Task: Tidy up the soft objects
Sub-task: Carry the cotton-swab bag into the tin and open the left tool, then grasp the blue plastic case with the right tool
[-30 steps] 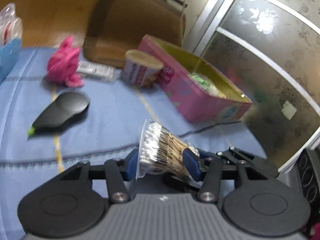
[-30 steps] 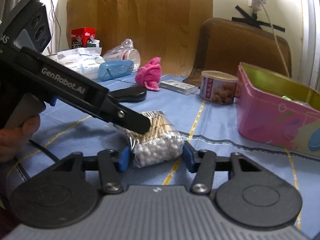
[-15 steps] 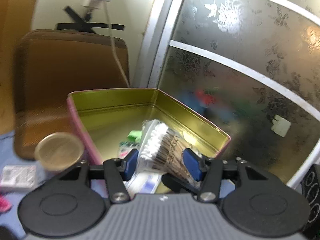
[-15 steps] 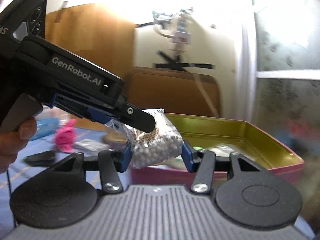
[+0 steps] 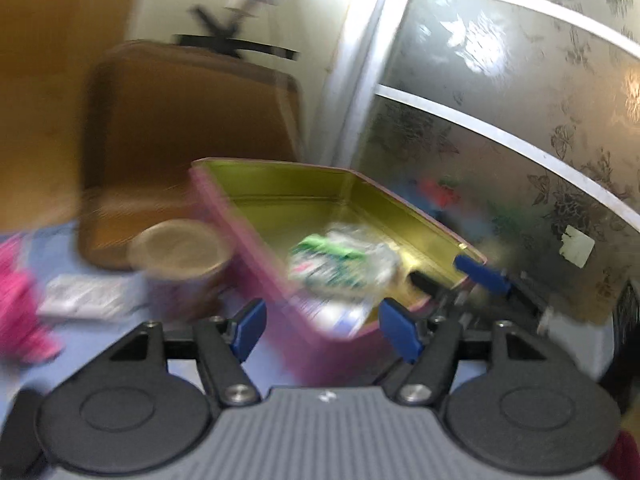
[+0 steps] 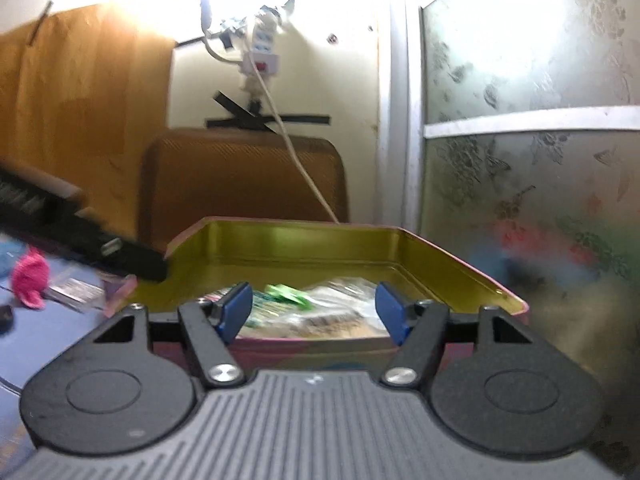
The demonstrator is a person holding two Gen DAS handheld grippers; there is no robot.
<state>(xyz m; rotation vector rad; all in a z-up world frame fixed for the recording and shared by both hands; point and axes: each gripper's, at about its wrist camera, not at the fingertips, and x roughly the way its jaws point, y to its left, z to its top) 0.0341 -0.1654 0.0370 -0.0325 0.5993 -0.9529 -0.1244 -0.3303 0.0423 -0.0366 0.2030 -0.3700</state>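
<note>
Blurring hides detail: clear crinkled plastic packets (contents unreadable) lie inside the pink, gold-lined rectangular tin, beyond the spread, empty fingers of the left gripper and right gripper.

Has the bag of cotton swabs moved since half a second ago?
Yes. It has left both open grippers, the left gripper and right gripper, and seems to lie down inside the pink tin among blurred packets.
</note>
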